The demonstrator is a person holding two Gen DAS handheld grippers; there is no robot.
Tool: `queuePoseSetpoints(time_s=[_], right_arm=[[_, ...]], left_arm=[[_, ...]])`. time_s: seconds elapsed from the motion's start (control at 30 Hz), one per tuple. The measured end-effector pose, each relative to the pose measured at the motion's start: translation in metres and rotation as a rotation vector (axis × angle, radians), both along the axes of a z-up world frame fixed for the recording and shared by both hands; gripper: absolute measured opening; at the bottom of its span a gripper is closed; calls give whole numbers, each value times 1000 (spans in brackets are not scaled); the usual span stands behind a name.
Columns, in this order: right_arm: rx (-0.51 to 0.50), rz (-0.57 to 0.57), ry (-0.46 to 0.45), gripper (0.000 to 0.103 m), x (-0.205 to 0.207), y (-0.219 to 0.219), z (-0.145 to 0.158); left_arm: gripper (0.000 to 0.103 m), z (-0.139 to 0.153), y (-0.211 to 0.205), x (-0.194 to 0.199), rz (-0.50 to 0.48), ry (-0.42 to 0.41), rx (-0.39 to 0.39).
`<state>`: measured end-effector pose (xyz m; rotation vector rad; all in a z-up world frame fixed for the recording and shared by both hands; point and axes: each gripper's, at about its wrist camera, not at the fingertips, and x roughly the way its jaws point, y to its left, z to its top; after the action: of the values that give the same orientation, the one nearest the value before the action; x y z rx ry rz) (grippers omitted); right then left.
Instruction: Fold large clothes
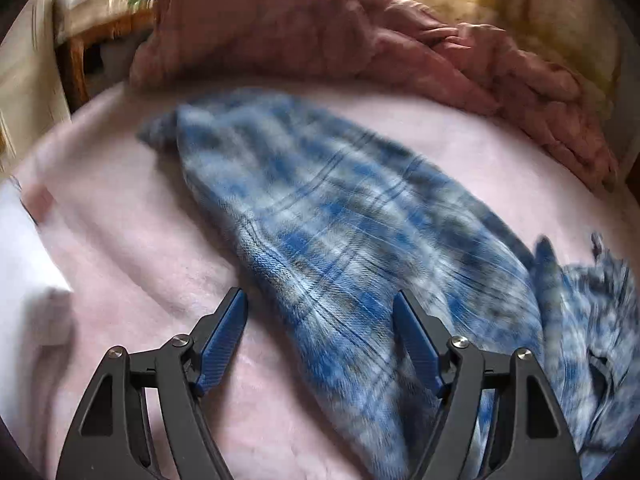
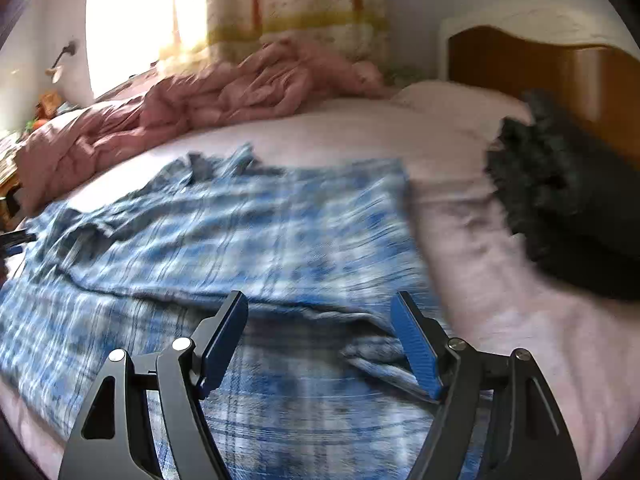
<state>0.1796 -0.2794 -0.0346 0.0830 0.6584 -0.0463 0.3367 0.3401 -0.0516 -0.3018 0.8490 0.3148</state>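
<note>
Blue plaid shirt (image 2: pixel 224 236) lying partly folded on the pink bed sheet (image 2: pixel 492 300), left gripper (image 1: pixel 320 312) hovering released over one long folded part, right gripper (image 2: pixel 320 312) hanging released above a fold edge, rumpled pink quilt (image 2: pixel 224 92) lying behind, black fuzzy garment (image 2: pixel 560 208) sitting near the wooden headboard (image 2: pixel 540 68).

text on the blue-and-white plaid flannel shirt (image 2: pixel 224 232): none I can read, just the check pattern, and it's blurry anyway
text on the pale pink bed sheet (image 1: pixel 132 264): nothing
text on the crumpled dusty-pink quilt (image 2: pixel 224 92): nothing
text on the cream patterned curtain (image 2: pixel 296 4): only small printed motifs, too soft to make out as letters
text on the black fuzzy garment (image 2: pixel 560 200): no tag or label showing
text on the black tools with blue pads: no brand or numbers visible in either wrist view
</note>
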Motion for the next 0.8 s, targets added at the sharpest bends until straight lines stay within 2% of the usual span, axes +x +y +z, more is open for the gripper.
queuePoseSetpoints(time_s=[0.07,0.2,0.23,0.33,0.37,0.4,0.47,0.53,0.7,0.8], right_arm=[[-7,9,34,76,7,3,-9],[9,16,35,76,7,2,-12],[11,16,35,76,7,2,-12],[3,15,36,76,7,2,-12],[2,15,35,76,7,2,-12],[0,14,34,76,6,2,-13],[-4,13,34,76,6,2,-13],[-1,15,35,76,6,1,-13],[-7,13,35,76,6,3,-13],[-20,8,34,76,5,4,-13]], left_arm=[[73,3,4,0,18,-25,-4],[72,-2,6,2,44,10,16],[72,0,4,0,44,-2,27],[69,0,9,-1,39,-13,-6],[56,0,12,-2,46,-17,-16],[33,0,15,-1,49,-22,-24],[2,2,18,-2,32,-37,-62],[2,10,16,-9,26,-92,-59],[2,56,-7,-47,8,-283,65],[2,91,-17,-86,11,-415,64]])
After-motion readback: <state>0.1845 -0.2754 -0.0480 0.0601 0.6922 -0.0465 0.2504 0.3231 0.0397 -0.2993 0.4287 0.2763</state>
